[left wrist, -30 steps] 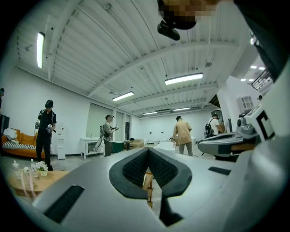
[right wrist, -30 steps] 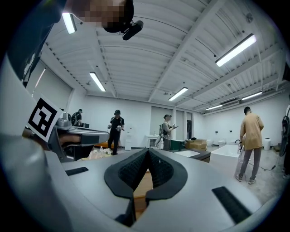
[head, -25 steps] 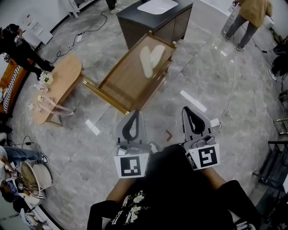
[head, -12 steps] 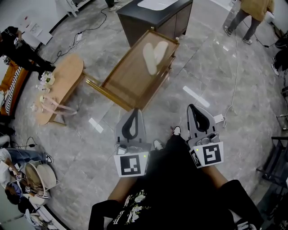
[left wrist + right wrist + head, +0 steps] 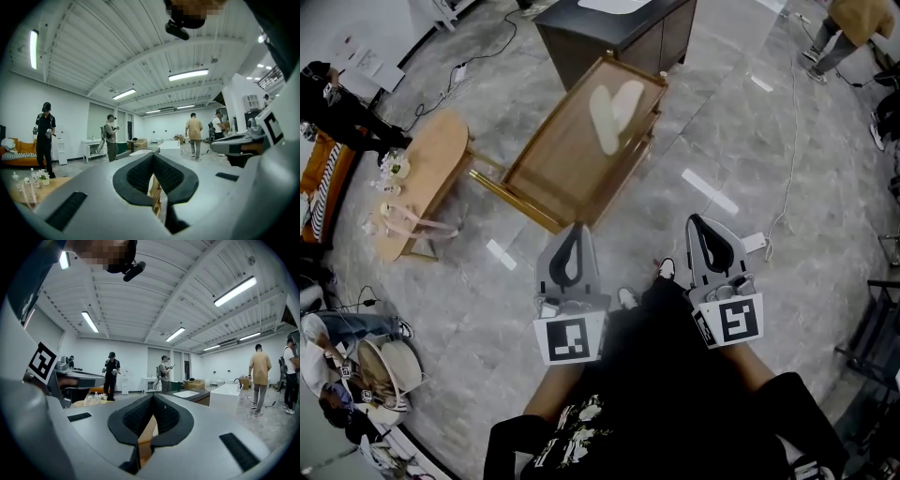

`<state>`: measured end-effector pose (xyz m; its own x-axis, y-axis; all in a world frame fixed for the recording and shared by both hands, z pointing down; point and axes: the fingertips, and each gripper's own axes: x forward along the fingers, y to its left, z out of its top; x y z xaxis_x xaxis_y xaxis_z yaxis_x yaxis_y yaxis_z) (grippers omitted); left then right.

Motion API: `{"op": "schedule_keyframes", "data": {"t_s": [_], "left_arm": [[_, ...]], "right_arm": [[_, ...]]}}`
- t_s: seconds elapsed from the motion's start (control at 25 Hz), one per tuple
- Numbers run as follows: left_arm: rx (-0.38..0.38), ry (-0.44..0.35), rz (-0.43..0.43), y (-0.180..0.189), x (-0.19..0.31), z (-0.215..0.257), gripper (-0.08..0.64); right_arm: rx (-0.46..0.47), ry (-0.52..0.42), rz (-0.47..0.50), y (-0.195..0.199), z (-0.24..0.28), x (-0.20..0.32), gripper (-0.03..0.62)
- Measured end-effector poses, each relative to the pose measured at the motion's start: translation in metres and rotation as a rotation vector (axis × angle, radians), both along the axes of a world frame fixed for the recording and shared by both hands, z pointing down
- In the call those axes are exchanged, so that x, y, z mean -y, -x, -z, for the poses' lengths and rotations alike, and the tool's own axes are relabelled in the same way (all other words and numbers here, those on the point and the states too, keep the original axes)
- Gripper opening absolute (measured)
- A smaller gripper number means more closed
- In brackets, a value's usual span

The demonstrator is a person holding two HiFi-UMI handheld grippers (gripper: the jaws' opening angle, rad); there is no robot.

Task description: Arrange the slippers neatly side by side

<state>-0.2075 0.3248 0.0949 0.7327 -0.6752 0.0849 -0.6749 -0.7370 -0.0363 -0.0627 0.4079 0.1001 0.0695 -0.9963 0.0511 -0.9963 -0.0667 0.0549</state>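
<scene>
Two cream slippers lie on the far end of a long wooden table, heels touching and toes spread in a V. My left gripper and right gripper are held side by side over the floor, short of the table's near end, both pointing towards it. Both are shut and hold nothing. In the left gripper view the left gripper has its black pads pressed together, and in the right gripper view the right gripper shows the same. A strip of the table's wood shows below each tip.
An oval wooden coffee table with flowers stands at the left. A dark cabinet with a white basin is beyond the long table. Cables and a power strip lie on the grey floor, and a black rack stands right. Several people stand around.
Both grippers have edged forward and slightly down towards the table, still shut. The person's shoes have come into view between them.
</scene>
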Motion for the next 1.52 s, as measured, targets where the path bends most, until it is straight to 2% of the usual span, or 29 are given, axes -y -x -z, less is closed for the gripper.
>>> {"op": "schedule_keyframes", "data": {"t_s": [0.2, 0.36, 0.64, 0.8, 1.08, 1.52], "left_arm": [[0.012, -0.024, 0.004, -0.024, 0.007, 0.007, 0.003], [0.020, -0.032, 0.016, -0.046, 0.008, 0.017, 0.003], [0.055, -0.002, 0.092, -0.052, 0.021, 0.007, 0.003], [0.050, 0.020, 0.099, -0.067, 0.018, 0.003, 0.003], [0.065, 0.006, 0.131, -0.093, 0.010, -0.003, 0.003], [0.081, 0.028, 0.101, -0.127, 0.011, -0.013, 0.003]], "right_arm": [[0.012, 0.004, 0.021, -0.020, -0.001, 0.009, -0.002], [-0.014, -0.010, 0.040, -0.047, 0.011, 0.014, -0.002], [0.006, 0.007, 0.074, -0.075, 0.002, 0.025, -0.002], [0.037, 0.026, 0.095, -0.092, -0.009, 0.025, -0.002], [0.053, 0.024, 0.140, -0.120, -0.021, 0.028, -0.002], [0.089, 0.012, 0.150, -0.140, -0.023, 0.031, -0.002]]}}
